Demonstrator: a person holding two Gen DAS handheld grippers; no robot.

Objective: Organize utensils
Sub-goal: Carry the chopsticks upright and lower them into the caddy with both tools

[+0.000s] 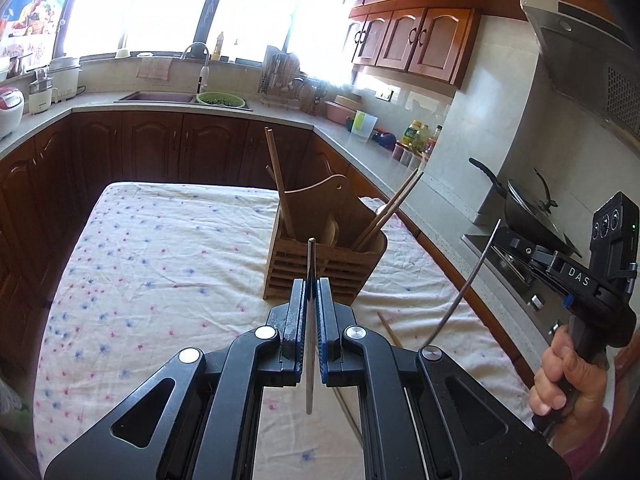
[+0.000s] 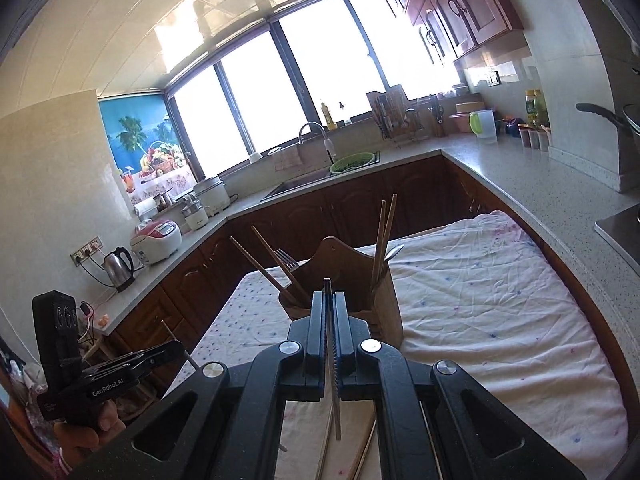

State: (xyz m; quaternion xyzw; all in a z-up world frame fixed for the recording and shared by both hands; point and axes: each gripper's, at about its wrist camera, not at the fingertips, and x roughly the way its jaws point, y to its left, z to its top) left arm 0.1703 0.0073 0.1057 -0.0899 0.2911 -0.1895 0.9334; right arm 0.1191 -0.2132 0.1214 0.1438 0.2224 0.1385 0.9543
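1 chopstick point(image 1: 311, 320) is clamped in the left gripper point(image 1: 312, 292) and 1 utensil point(image 2: 332, 360) in the right gripper point(image 2: 329, 300). The wooden holder point(image 1: 320, 248) stands at 12 o'clock; tips should be lowered upright into a free compartment before release.

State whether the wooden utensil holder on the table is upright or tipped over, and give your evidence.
Upright. The wooden utensil holder stands on its base on the floral cloth, its open top facing up, with chopsticks leaning out.
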